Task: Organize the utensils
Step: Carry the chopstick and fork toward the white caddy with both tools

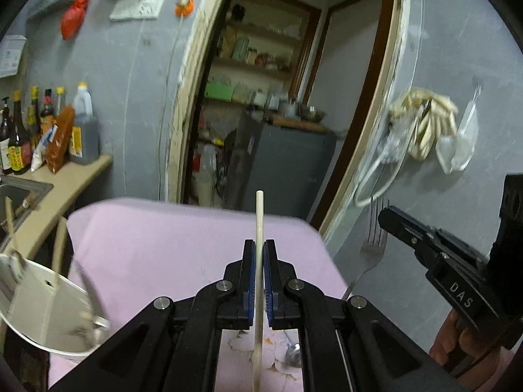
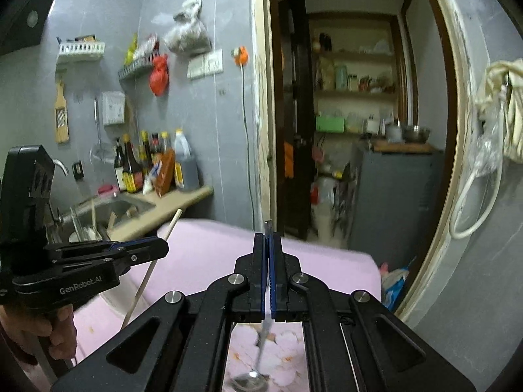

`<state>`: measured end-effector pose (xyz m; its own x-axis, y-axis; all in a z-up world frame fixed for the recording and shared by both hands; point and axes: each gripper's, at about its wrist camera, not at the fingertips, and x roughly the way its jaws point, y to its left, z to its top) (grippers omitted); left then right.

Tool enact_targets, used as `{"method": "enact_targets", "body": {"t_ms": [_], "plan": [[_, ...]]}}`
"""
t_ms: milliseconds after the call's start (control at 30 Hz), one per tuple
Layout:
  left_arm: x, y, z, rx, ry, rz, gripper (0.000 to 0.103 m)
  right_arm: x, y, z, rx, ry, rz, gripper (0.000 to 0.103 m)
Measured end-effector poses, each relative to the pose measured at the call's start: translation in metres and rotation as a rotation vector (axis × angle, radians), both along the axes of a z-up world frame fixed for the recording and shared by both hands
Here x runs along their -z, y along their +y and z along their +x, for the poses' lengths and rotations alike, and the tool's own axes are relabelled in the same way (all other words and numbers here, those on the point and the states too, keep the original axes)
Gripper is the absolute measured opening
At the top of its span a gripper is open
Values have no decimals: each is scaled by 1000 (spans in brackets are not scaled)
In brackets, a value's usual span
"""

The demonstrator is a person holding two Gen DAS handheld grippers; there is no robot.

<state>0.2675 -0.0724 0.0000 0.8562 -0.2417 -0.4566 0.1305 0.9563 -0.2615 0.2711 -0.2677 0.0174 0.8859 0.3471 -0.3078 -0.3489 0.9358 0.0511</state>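
L gripper [image 1: 260, 254] is clamped on a pale wooden chopstick [image 1: 259, 215]; the stick runs up between the blue pads and sticks out past the tips. R gripper [image 2: 268, 245] is pinched tight on a metal fork [image 1: 371, 254]; from the L cam the tines point up, handle down into the jaws. A spoon [image 2: 250, 379] lies on the floral part of the cloth below, near edge of view.

Pink-covered table [image 1: 163, 245] spreads under both tools; its far edge stops short of an open doorway [image 2: 359, 114], right edge close to the grey wall. White holder [image 1: 49, 313] w/ utensils sits at the table's near-left corner, beside the counter [image 1: 49, 215] and sink. Air above the cloth is free between the 2 grippers.

Writing: "DAS" on the R gripper body, "GenRobot.AI" on the L one. Bottle labels [image 2: 130, 176] too blurred to read.
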Motion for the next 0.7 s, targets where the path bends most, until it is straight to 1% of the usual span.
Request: {"method": "enact_targets", "body": {"t_ms": [133,233,300,400,567,700], "plan": [[-29,26,-12,-9,-49,-35,5,-37,21,-15,1,-65,28,2],[-48,53,-18,-20,-75,-49,5,-57,44,-24,-11,-105,49,2],[-58,74,-22,-28,-87,-63,5,-65,59,-29,-18,-125,56,2],[-70,103,-29,-49,-113,-59,5,-79,86,-35,-25,-167,66,2],[-78,152,-38,-100,-156,-61,5,-92,130,-49,-24,-231,70,2],[-72,191,-39,-136,-193,-101,5,-94,163,-57,-11,-262,47,2]]}}
